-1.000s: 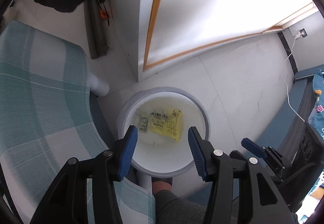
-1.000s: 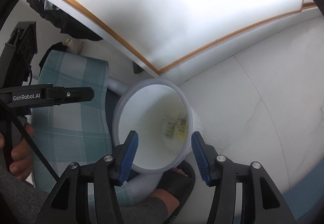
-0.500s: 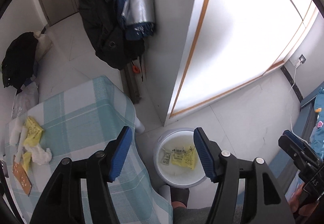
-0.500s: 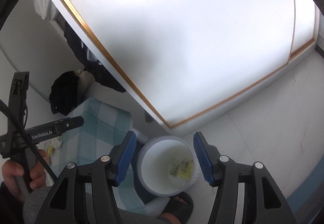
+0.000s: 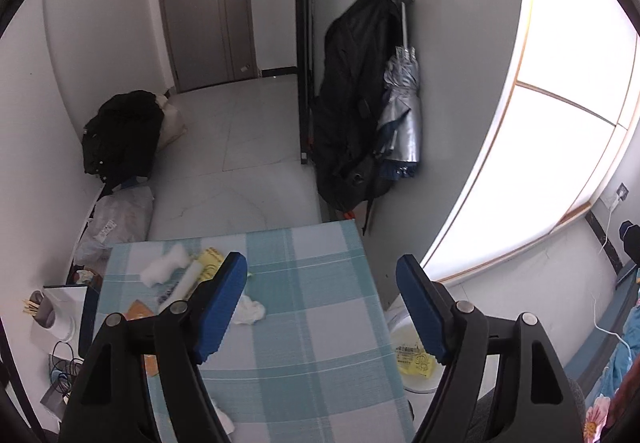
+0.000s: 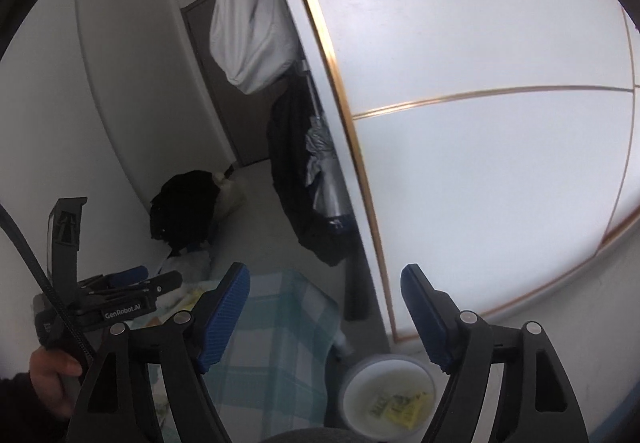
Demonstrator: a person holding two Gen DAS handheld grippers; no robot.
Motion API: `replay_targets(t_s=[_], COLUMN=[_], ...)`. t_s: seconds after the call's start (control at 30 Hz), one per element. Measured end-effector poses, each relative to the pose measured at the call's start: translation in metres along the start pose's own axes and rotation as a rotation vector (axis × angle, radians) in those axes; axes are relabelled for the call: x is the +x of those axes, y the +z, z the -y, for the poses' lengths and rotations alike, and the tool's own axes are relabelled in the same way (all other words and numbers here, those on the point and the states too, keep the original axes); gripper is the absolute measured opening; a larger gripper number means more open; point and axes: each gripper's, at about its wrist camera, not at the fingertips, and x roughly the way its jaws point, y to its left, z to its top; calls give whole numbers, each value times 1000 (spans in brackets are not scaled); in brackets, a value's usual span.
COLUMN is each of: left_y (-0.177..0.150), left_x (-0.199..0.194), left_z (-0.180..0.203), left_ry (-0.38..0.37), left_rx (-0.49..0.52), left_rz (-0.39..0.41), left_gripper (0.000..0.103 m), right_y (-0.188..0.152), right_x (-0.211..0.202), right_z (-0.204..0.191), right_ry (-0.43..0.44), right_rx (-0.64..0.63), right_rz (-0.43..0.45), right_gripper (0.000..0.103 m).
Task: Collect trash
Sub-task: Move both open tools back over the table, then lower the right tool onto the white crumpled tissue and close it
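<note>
Now we are looking from the left wrist: our left hand-held gripper [image 5: 320,299], empty, jaws opening wide, is facing the crumpled white tissue [image 5: 249,311] lying just left of it on the teal-checked desk [image 5: 320,363]; the long white-and-yellow wrapper [image 5: 192,277] is running diagonally away.

From the right wrist, our right hand-held gripper [image 6: 325,311], also empty and opening, is hanging over the round white plastic bin [image 6: 360,399] holding a yellow packet [image 6: 406,405].

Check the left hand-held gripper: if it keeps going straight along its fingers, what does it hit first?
Probably the checked tablecloth: the left hand-held gripper points down at a bare patch of it, jaws opening and empty. The crumpled tissue lies just left of that line. Depth is hard to judge through the fisheye.
</note>
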Motion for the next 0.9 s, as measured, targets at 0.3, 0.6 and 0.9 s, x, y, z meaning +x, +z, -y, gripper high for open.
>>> replay_targets(t_s=[0.3, 0.6, 0.9], left_y=[-20, -64, -112], left_x=[-38, -50, -50], left_z=[-90, -156, -199], left_ry=[81, 96, 123], left_rx=[-143, -278, -352], left_rz=[64, 95, 102], left_gripper=[84, 93, 94], right_y=[-8, -41, -85], right_x=[2, 19, 56], right_z=[-107, -177, -231], right_ry=[135, 222, 279], right_rx=[-137, -239, -344], right_rz=[19, -47, -122], right_gripper=[87, 92, 94])
